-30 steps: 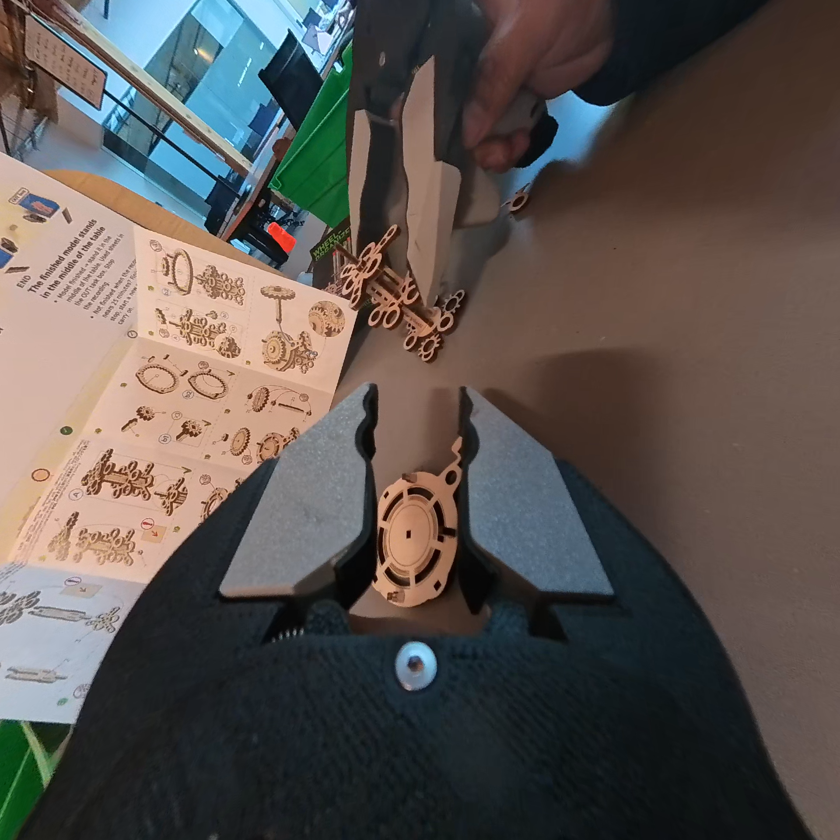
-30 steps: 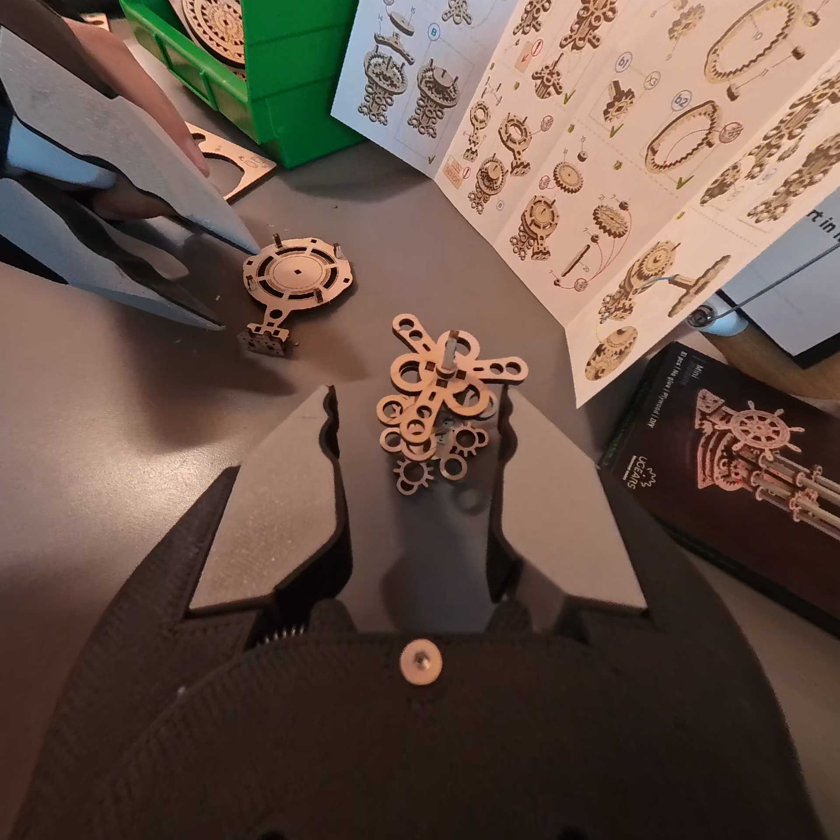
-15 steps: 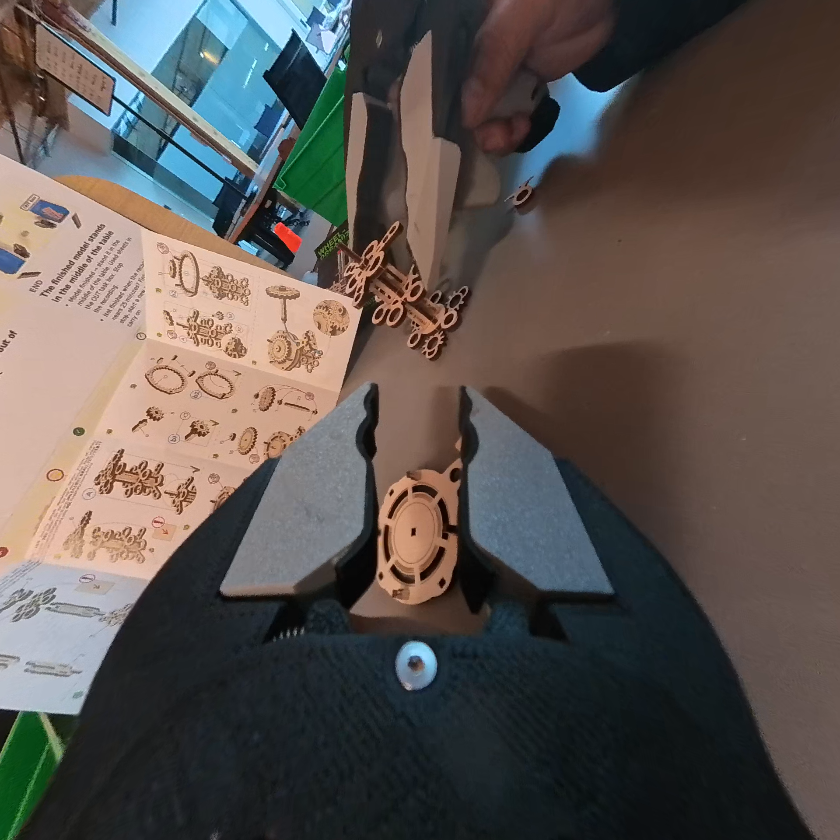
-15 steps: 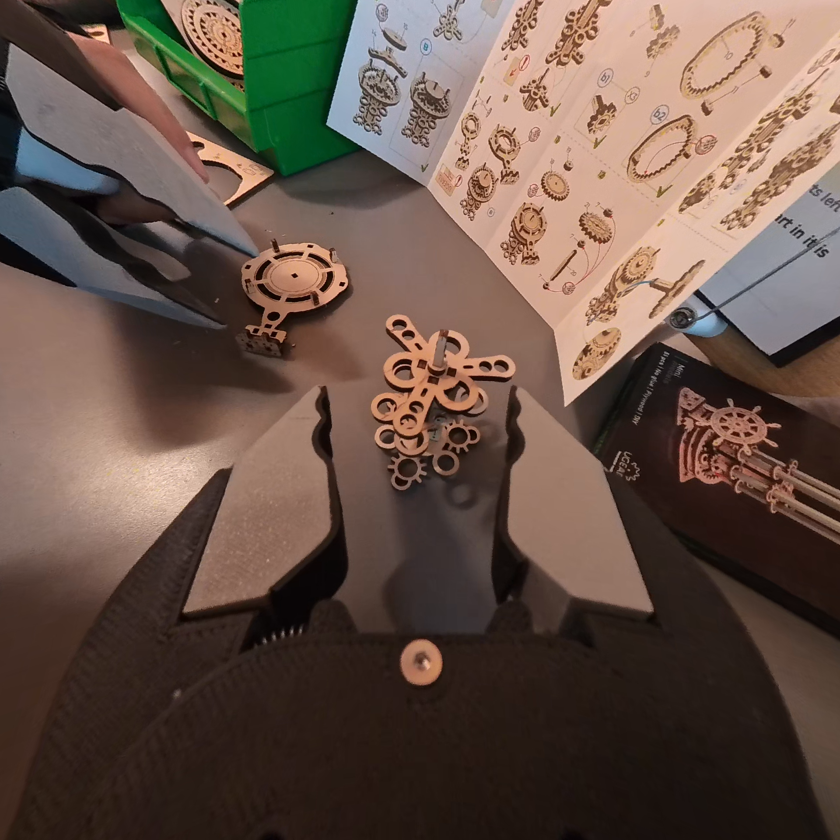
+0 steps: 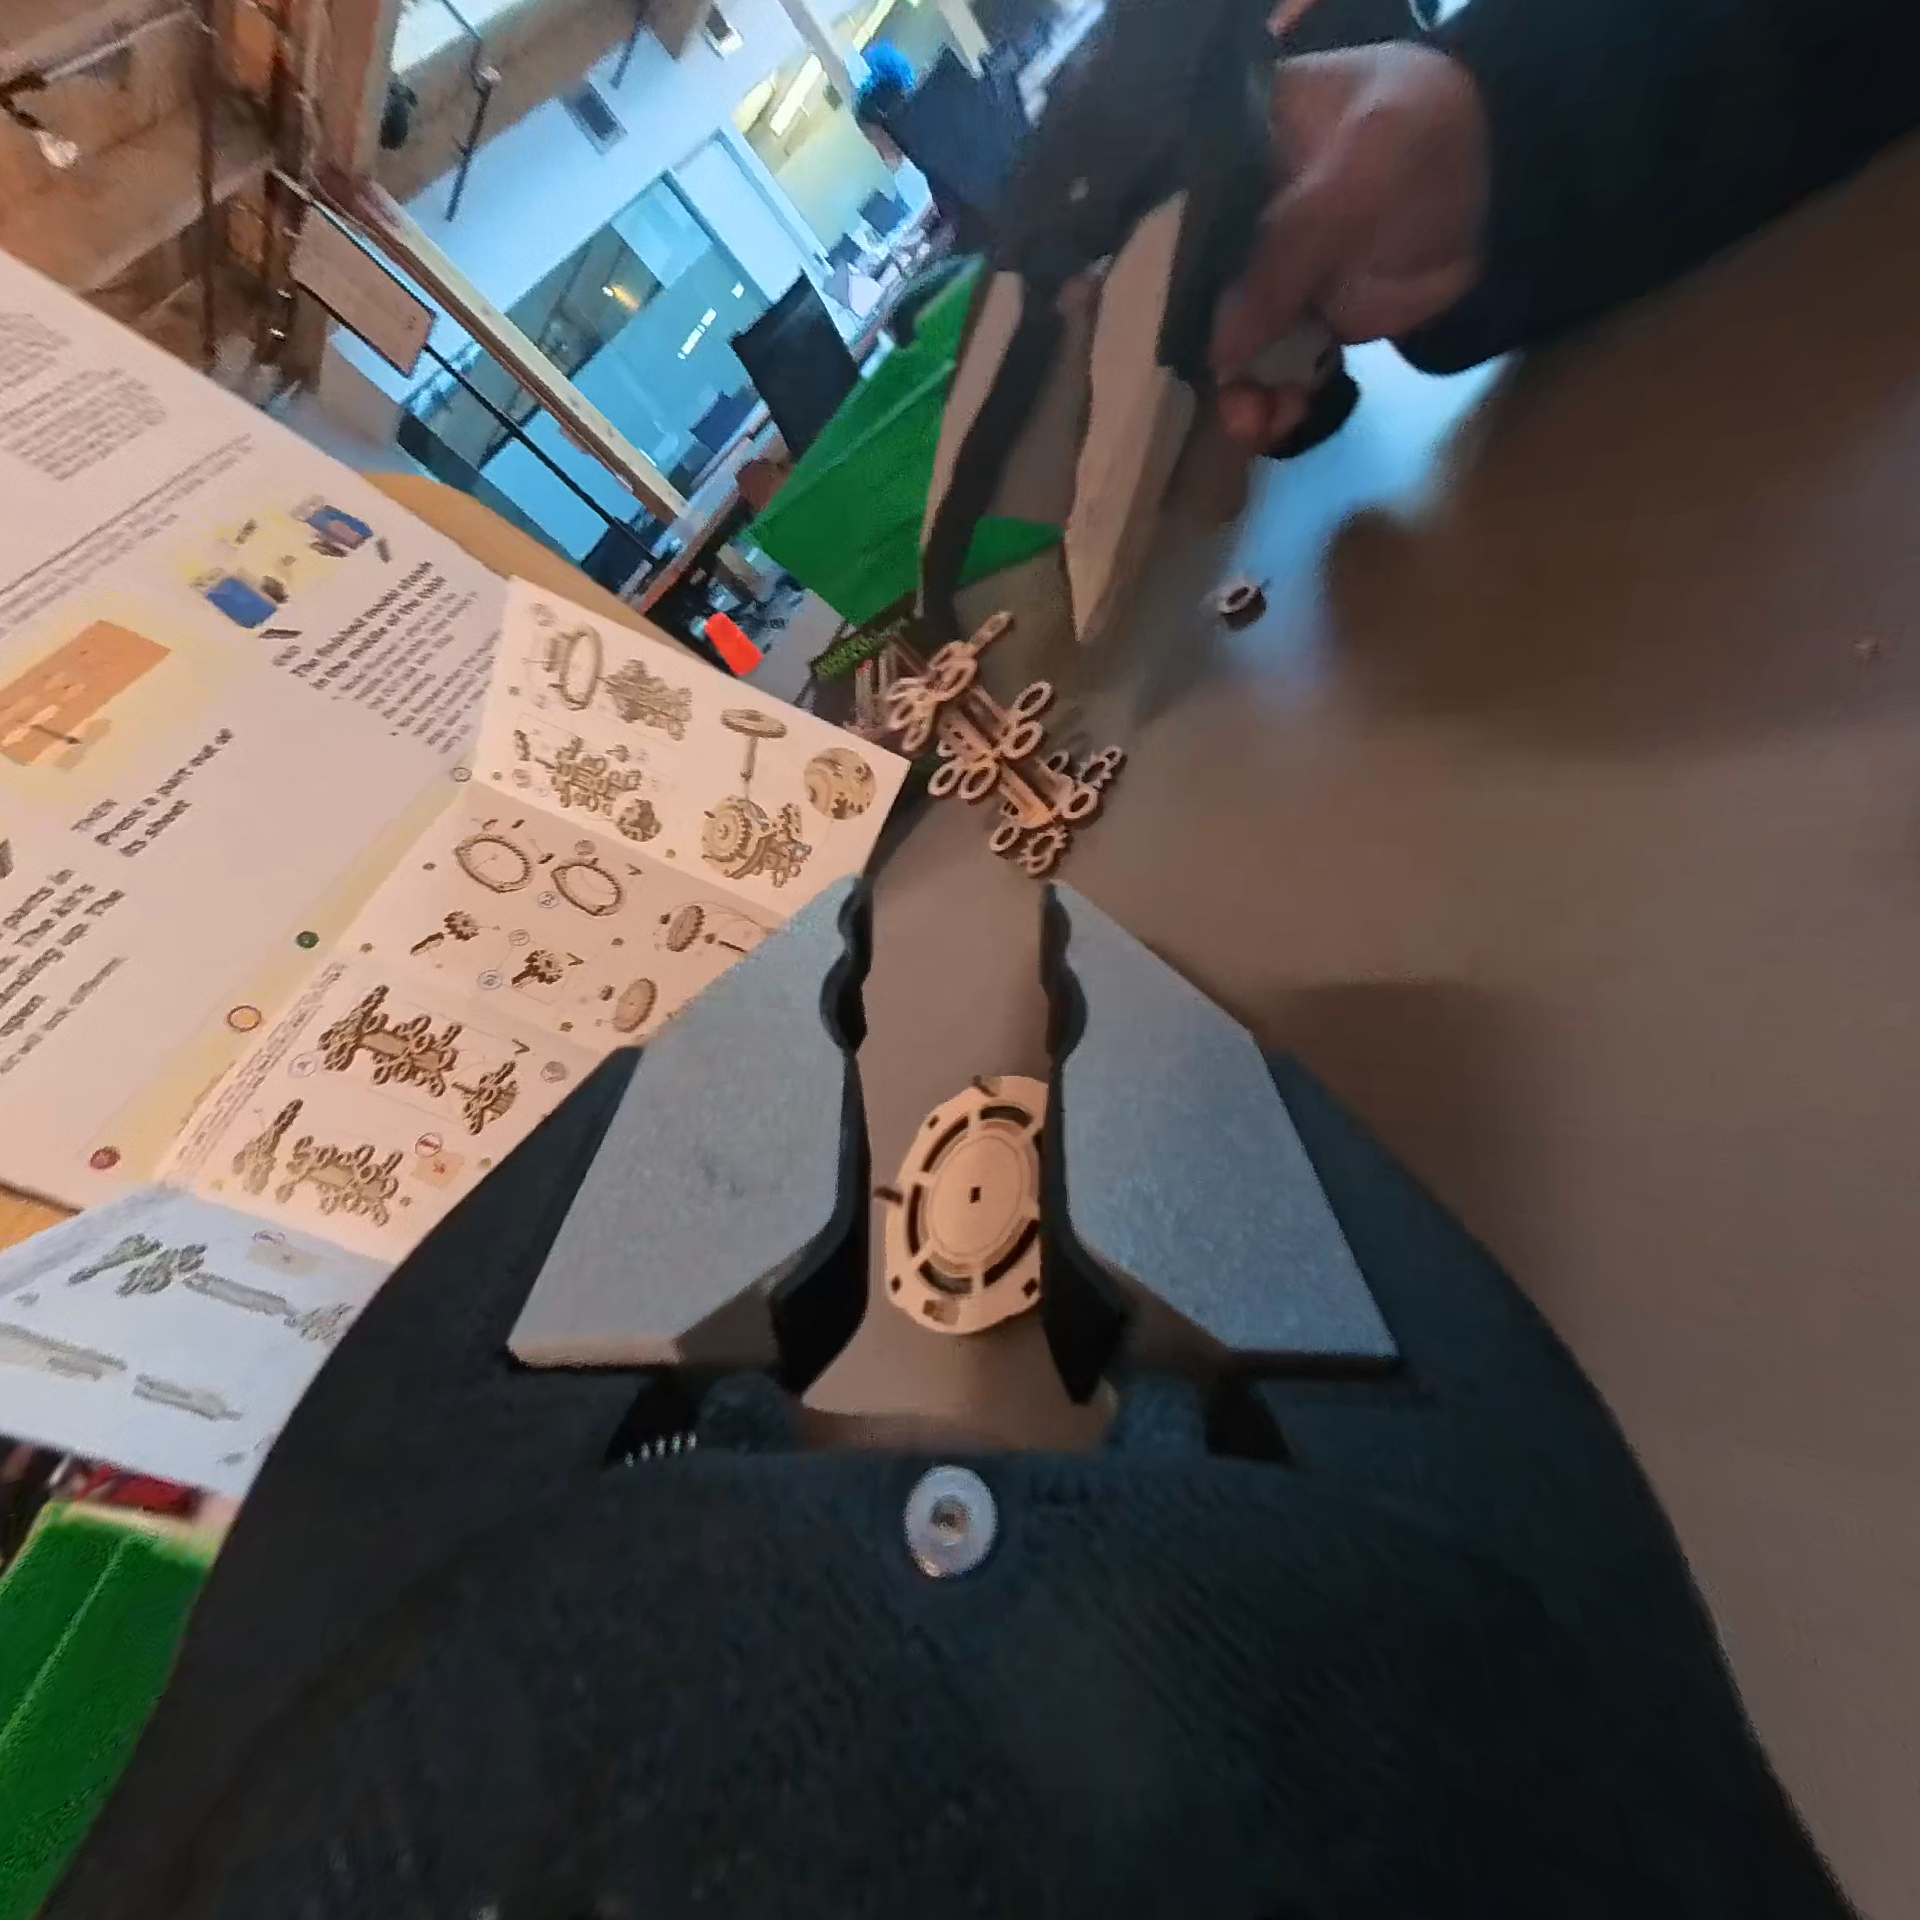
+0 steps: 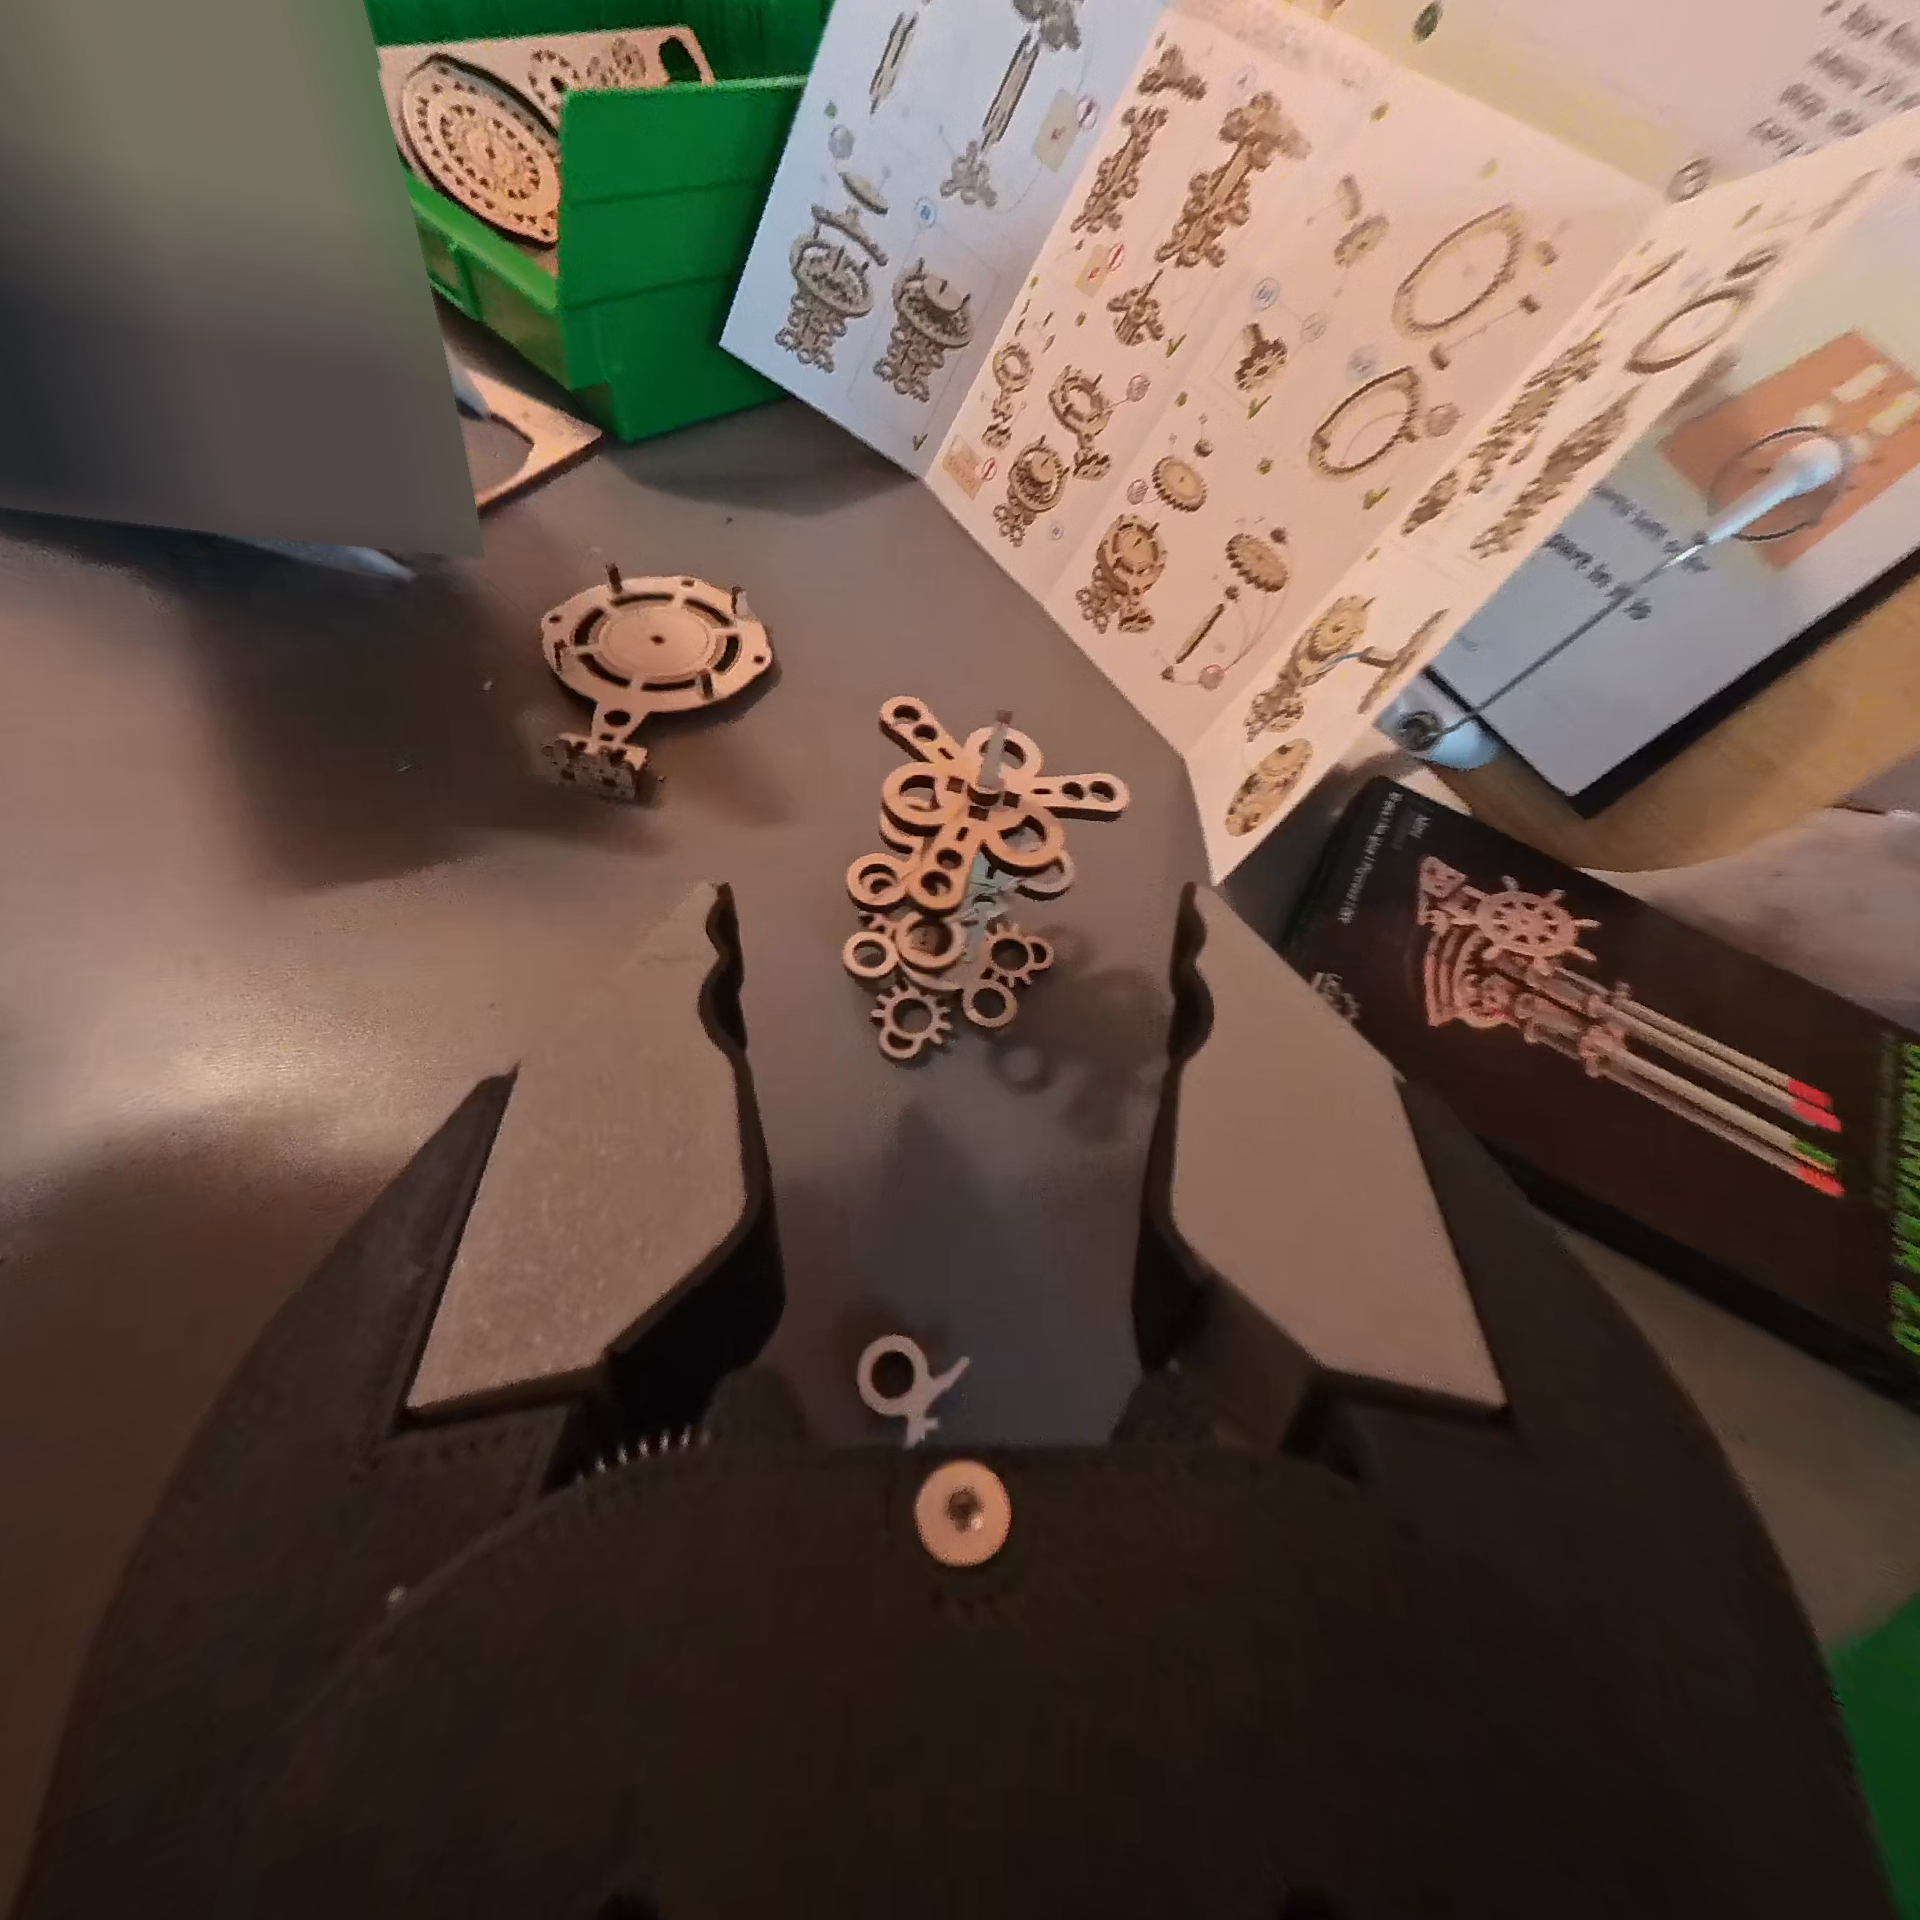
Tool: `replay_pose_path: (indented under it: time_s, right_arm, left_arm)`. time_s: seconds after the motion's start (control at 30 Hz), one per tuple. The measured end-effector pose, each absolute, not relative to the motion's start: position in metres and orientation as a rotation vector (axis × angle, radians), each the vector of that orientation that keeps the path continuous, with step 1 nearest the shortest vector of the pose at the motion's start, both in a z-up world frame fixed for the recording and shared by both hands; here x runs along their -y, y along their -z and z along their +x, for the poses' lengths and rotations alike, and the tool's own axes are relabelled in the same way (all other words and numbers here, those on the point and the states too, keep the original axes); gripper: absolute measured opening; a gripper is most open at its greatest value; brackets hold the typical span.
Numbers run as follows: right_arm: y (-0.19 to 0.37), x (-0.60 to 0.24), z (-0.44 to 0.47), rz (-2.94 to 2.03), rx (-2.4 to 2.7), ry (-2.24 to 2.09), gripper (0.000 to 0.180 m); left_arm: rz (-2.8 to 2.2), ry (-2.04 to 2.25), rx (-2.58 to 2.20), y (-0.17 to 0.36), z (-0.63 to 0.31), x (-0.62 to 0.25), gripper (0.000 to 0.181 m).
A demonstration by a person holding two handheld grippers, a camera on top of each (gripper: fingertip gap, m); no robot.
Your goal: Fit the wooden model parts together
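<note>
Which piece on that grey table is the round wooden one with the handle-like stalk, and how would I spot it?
Start at the green bin at the back of the grey table. Just in front of it, lying flat, is the round slotted wooden disc. Unlike the taller stack of ring-shaped wooden parts beside it, it is one flat wheel with a short stalk ending in a small block.

Both grippers look the same up close: chunky black textured body, kinda grainy like 3D print, with two flat grey wedge-shaped fingers that have wavy notched tips. One silver screw sits dead centre below the fingers, plus a little coiled spring peeking out. The person's hand has a dark sleeve.
</note>
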State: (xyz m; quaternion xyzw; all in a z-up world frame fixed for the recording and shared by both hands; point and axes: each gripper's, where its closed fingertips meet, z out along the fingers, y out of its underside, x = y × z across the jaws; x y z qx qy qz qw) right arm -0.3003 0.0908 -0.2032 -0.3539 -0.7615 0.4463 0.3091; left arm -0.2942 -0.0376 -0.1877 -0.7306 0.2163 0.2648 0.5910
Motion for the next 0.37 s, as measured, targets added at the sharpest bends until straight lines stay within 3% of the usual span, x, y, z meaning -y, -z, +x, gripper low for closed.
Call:
replay_pose_path:
  time_s: [0.37]
  right_arm:
    - [0.159, -0.108, -0.296, -0.927, 1.823, -1.292, 0.076]
  left_arm:
    - [-1.648, -0.466, -0.326, 0.166, -0.310, 0.050, 0.027]
